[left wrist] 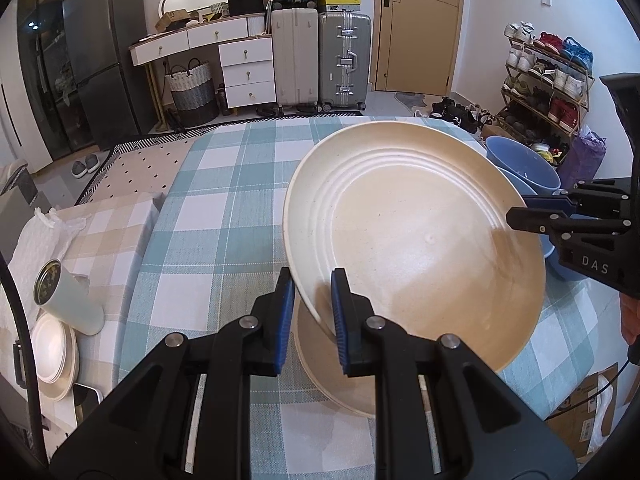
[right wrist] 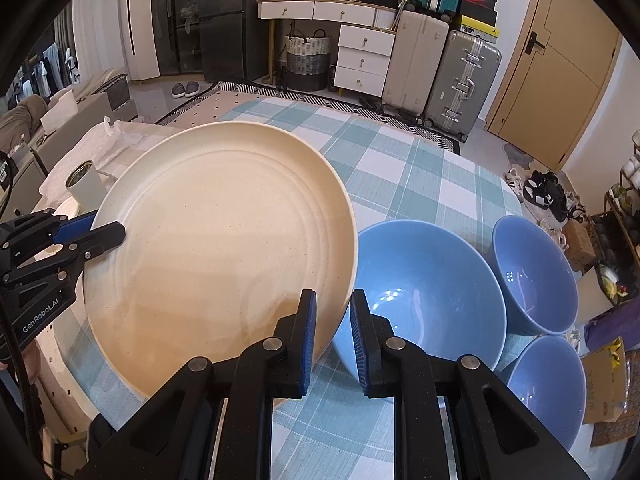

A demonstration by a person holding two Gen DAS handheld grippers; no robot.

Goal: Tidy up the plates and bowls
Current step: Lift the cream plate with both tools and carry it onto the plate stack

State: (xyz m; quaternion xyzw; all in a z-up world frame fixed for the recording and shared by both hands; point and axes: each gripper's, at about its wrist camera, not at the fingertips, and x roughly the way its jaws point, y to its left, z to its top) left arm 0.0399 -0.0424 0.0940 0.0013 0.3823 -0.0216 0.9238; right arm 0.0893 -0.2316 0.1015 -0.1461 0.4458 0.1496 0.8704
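A large cream plate [left wrist: 412, 232] hangs tilted above the checked tablecloth, held at two opposite rims. My left gripper [left wrist: 313, 280] is shut on its near rim in the left wrist view. My right gripper [right wrist: 334, 300] is shut on the plate [right wrist: 216, 248] at the rim facing the blue bowls. Each gripper also shows in the other's view: the right gripper [left wrist: 516, 216] and the left gripper [right wrist: 108, 232]. A second cream plate [left wrist: 336, 380] lies on the table under the held one. Three blue bowls stand to the right: a big bowl [right wrist: 424, 288], a far bowl [right wrist: 532, 272] and a near bowl [right wrist: 548, 392].
At the table's left end are a stack of white plates [left wrist: 52, 352], a pale cylindrical cup [left wrist: 68, 300] lying on its side and a crumpled paper towel [left wrist: 40, 236]. Suitcases [left wrist: 320, 60] and a shoe rack [left wrist: 548, 80] stand beyond the table [left wrist: 224, 200].
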